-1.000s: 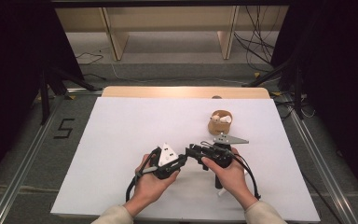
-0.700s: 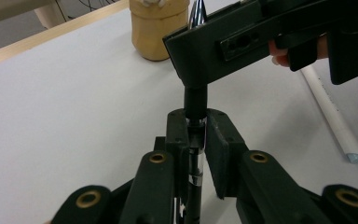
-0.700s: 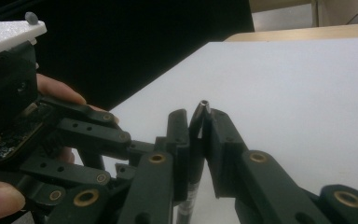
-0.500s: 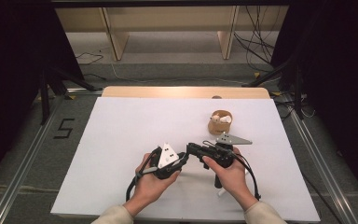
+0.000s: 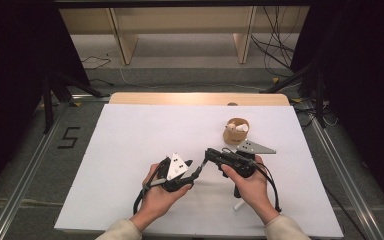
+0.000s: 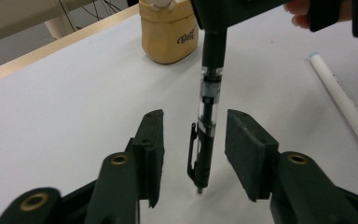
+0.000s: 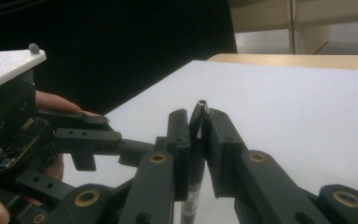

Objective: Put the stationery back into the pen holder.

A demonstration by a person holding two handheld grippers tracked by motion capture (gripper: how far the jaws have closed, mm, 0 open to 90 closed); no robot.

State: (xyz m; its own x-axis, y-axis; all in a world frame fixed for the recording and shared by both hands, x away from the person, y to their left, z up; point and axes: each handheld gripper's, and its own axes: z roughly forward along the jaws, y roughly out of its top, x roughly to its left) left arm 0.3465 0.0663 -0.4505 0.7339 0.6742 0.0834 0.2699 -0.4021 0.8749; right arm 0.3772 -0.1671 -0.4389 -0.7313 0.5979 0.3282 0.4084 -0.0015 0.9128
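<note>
Handover is the step you have in hand: a pen passing from your left gripper [image 5: 195, 172] to your right. Start at the left of the table [image 5: 130, 145], where your left hand [image 5: 161, 192] holds its gripper low over the white surface, near the front edge. Its jaws have just been opening, and in the left gripper view they stand apart on either side of the pen [image 6: 208, 116] without touching it, so that grip is released. The pen hangs point down between them, its clip facing the left jaw, its tip just above the table.

Moving right, your right gripper [image 5: 211, 154] is clenched on the pen's upper part: in the right gripper view its two jaws press on the barrel [image 7: 195, 186], with the pen's end poking out above the pads. Your right hand [image 5: 247, 182] sits just beside the left one, the two grippers meeting nose to nose. Farther right and back stands a small tan cup [image 5: 236, 131], holding something pale, and a white stick [image 5: 238, 205] lies near your right wrist.

Next, you likely need to draw the pen clear of the open left jaws, lifting or pulling it straight so the clip does not catch a pad. Keep the right grip firm, since it alone now carries the pen
</note>
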